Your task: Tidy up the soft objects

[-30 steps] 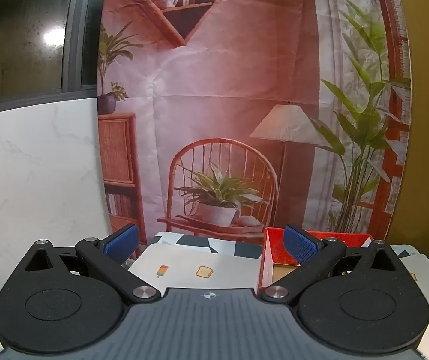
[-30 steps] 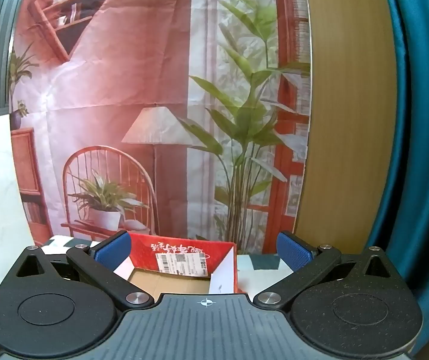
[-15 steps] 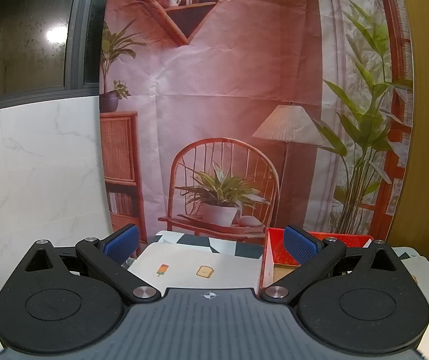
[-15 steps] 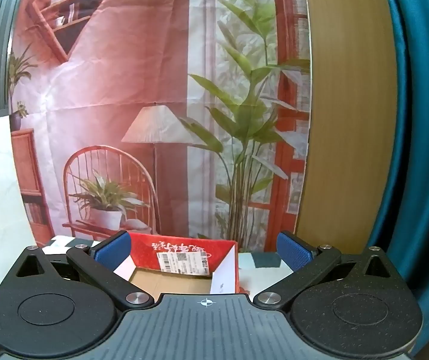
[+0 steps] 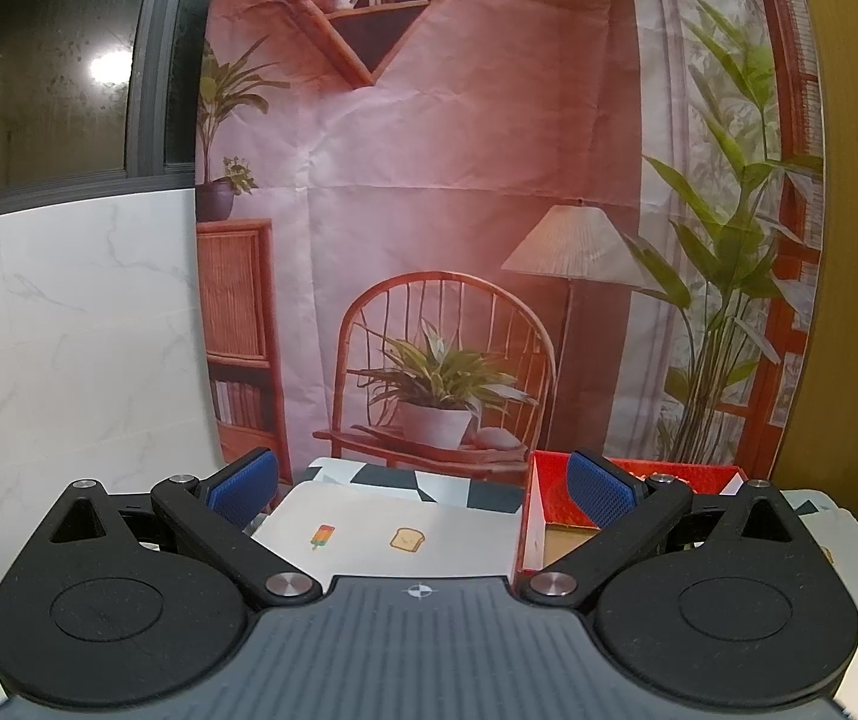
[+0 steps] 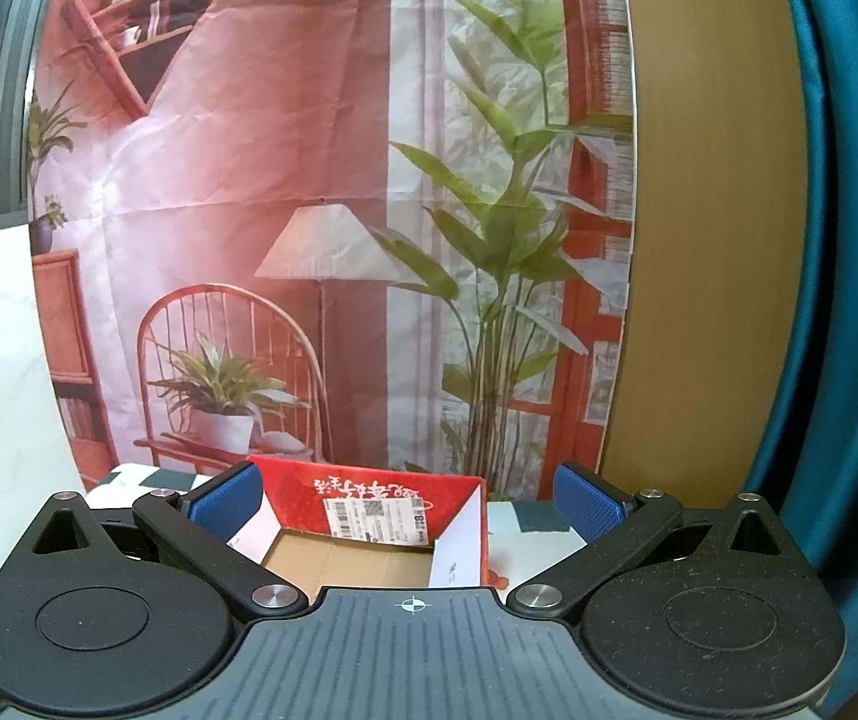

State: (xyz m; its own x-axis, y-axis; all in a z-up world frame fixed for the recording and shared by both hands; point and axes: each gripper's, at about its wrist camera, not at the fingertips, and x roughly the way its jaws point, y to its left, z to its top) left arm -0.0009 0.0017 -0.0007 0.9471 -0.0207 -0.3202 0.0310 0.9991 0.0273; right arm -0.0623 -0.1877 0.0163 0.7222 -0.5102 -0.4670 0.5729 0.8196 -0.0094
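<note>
Behind the bench (image 5: 459,534) hangs a creased printed backdrop (image 5: 459,210) of a chair, lamp and plants. Both tools are held level above the near edge. The left tool (image 5: 423,483) is spread wide with nothing between its blue pads, as is the right tool (image 6: 408,501). A red cardboard box (image 6: 369,498) sits open on the bench, straight ahead of the right tool; only its bare cardboard floor shows, and no soft things are in sight.

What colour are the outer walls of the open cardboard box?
Red, with a plain brown cardboard floor; the box shows best in the right wrist view.
</note>
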